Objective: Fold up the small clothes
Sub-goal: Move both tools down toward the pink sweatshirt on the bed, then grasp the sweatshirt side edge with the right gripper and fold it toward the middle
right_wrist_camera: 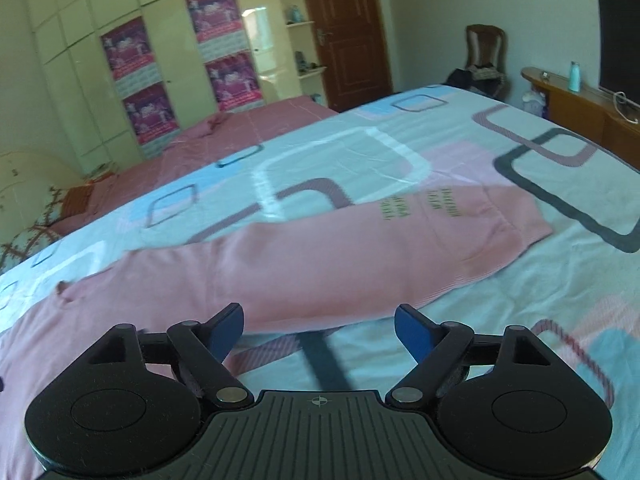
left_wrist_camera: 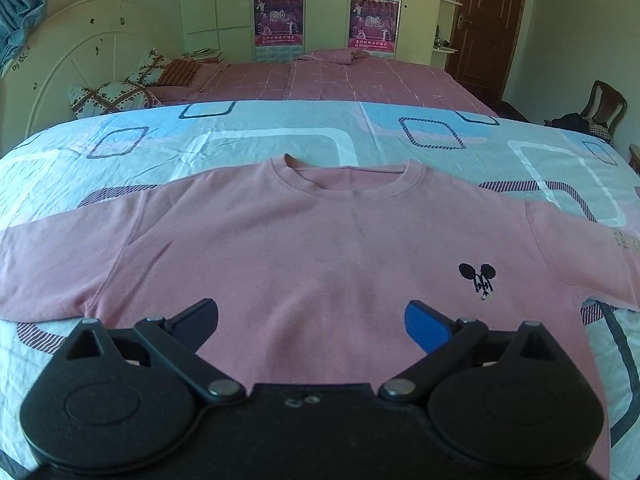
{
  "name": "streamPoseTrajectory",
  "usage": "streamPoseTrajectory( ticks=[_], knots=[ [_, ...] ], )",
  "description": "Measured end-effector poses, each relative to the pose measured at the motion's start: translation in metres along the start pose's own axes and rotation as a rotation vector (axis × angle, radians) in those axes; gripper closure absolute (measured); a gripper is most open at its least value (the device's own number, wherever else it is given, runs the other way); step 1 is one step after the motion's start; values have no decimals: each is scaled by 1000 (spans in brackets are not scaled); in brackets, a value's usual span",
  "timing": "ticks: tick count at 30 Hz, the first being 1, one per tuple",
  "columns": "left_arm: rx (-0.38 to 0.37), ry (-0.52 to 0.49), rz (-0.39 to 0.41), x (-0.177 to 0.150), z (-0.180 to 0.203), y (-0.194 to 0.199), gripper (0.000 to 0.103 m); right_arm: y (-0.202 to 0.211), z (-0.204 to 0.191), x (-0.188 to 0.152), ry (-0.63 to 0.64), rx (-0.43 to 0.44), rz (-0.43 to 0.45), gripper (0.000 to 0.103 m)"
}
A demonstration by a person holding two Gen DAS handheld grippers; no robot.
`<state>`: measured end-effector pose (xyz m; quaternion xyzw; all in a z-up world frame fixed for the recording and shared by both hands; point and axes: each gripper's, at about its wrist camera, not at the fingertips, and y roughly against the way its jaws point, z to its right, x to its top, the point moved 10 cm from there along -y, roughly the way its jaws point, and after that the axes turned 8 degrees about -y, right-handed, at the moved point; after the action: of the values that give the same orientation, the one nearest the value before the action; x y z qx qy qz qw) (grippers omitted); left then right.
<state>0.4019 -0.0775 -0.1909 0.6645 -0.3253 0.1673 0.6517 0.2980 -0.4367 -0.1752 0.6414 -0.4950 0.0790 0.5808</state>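
From the left wrist, a small pink long-sleeved knit sweatshirt (left_wrist_camera: 320,240) lies flat, front up, on a pale blue-and-pink patterned bedsheet (left_wrist_camera: 240,136) — collar toward the far side, sleeves spread to both sides, a small black mouse-ear emblem (left_wrist_camera: 478,281) on the chest. The left gripper (left_wrist_camera: 311,324) hovers over the lower body of the shirt, fingers wide apart, holding nothing.

From the right wrist, one sleeve (green lettering near its cuff) stretches across the sheet. The right gripper (right_wrist_camera: 319,330) sits just beside the sleeve's near edge — fingers spread, empty.
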Motion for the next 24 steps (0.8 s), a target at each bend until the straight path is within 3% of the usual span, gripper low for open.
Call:
streamPoseTrajectory(
  ticks=[4,10,13,19,22,24],
  knots=[
    [-4,-12,-6,7,20,-12,5,-24,46,15,-45,-75,-16,35],
    [5,-37,-1,18,37,-24,5,-54,106,30,-130,-168,-36,39],
    [16,-49,-1,21,40,-30,6,-68,128,35,-180,-194,-52,54],
    [13,-40,-18,24,39,-40,15,-89,160,50,-294,-192,-29,71],
    [7,-45,-28,24,39,-43,22,-96,170,57,-356,-186,-12,92],
    [7,-49,-30,24,39,-43,24,-98,172,60,-370,-176,0,97]
  ],
)
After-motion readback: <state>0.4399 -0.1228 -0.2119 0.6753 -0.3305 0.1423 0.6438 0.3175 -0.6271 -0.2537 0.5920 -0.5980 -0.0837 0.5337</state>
